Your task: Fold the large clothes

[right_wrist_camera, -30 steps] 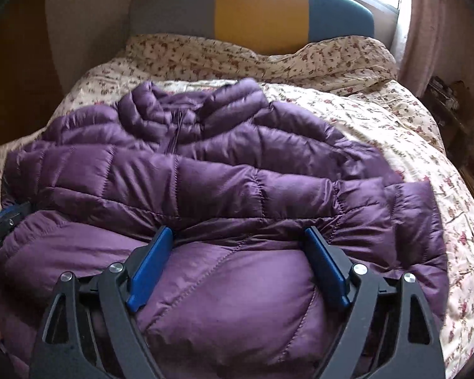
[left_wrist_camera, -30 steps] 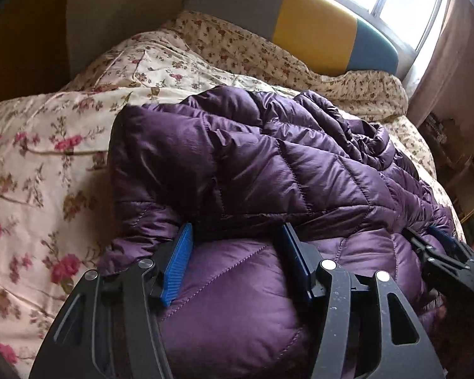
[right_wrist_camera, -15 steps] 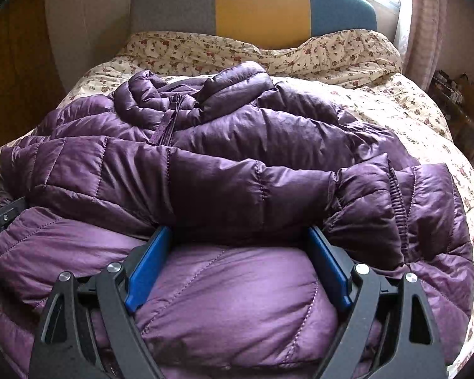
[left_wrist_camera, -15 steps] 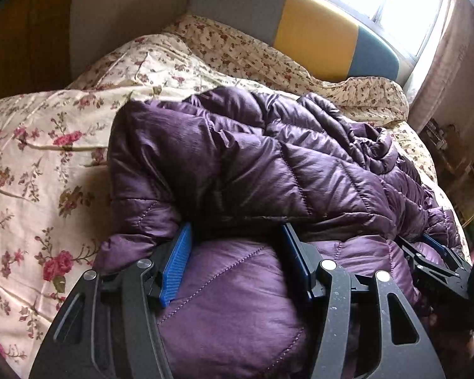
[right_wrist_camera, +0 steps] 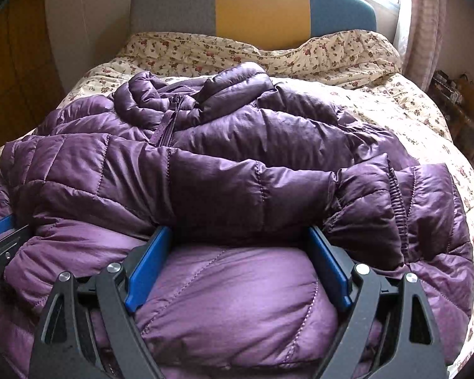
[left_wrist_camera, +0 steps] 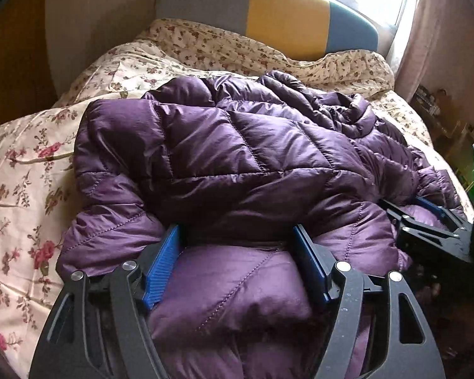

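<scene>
Purple puffer jacket [right_wrist_camera: 237, 164] lies across the floral duvet [left_wrist_camera: 25, 170] of the bed, collar & zip [right_wrist_camera: 166, 126] toward the striped headboard [right_wrist_camera: 256, 3], near hem bunched up over itself. Left gripper [left_wrist_camera: 237, 237]: jaws wide, a thick roll of the jacket's near edge filling the gap w/ blue pads [left_wrist_camera: 161, 268] pressed on both sides. Right gripper [right_wrist_camera: 240, 237]: same, jaws wide around a fat fold of hem. Both grippers sit side by side on the jacket's near edge, farthest from the headboard. Sleeve cuff [right_wrist_camera: 395, 195] draped on the jacket's right part.
</scene>
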A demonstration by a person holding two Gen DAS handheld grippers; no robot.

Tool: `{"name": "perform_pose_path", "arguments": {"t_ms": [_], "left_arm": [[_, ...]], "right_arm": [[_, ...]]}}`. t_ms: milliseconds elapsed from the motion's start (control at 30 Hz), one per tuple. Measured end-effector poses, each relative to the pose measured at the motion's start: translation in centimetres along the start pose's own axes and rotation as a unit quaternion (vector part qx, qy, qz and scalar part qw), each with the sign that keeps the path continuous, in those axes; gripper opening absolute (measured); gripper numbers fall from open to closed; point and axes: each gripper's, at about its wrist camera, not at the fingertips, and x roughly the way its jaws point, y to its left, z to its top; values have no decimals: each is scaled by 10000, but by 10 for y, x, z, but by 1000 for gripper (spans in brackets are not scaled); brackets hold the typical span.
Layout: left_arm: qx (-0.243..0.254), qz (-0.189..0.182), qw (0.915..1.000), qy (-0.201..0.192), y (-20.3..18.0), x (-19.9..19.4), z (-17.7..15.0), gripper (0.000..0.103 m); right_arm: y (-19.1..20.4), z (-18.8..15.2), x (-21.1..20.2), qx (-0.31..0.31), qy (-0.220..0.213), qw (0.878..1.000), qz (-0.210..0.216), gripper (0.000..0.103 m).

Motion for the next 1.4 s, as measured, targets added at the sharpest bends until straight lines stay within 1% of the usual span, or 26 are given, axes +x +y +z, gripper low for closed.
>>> {"name": "perform_pose_path", "arguments": {"t_ms": [33,133,200,300,367,400,467,533,600,667,767,1033,1167,1400], "left_arm": [[37,39,10000,7,-1,2,0,71],[-6,-5,10000,26,1,2,3,71],[-44,5,10000,24,1,-3,3,71],[-313,64,9994,-135,2,-32,2,71],[-313,67,9990,-327,-1,-56,-1,71],[-265,74,9983,-515,-3,-75,-3,72],[-204,131,9972,-710,-5,-97,-7,76],[-223,92,9957,-895,-4,-122,-13,77],[-220,149,9950,-962,-3,-137,-19,77],[-218,117,9946,-1003,-3,-147,-23,77],[-229,150,9940,-1062,-2,-163,-34,77],[-268,124,9950,-958,0,-186,-71,77],[-315,147,9958,-853,5,-191,-93,77],[-314,240,9972,-632,18,-195,-128,77]], "right_arm": [[0,0,0,1,2,10000,-1,86],[-1,1,0,-4,-4,10000,-7,86],[-2,2,-1,16,4,10000,21,86],[-4,6,-2,15,53,10000,-5,88],[-3,9,-5,-22,95,9999,-48,92],[-4,10,-7,-23,121,9999,-46,94],[-6,13,-14,31,191,9998,5,100],[-9,13,-26,96,187,9998,73,101],[-9,10,-37,101,173,9997,123,101],[-9,6,-47,62,176,9997,126,101],[-13,-8,-62,13,226,9996,145,101],[-31,-50,-95,-99,492,9987,106,101],[-48,-76,-113,-152,668,9976,25,101],[-76,-118,-143,-225,842,9962,-74,101]]}}
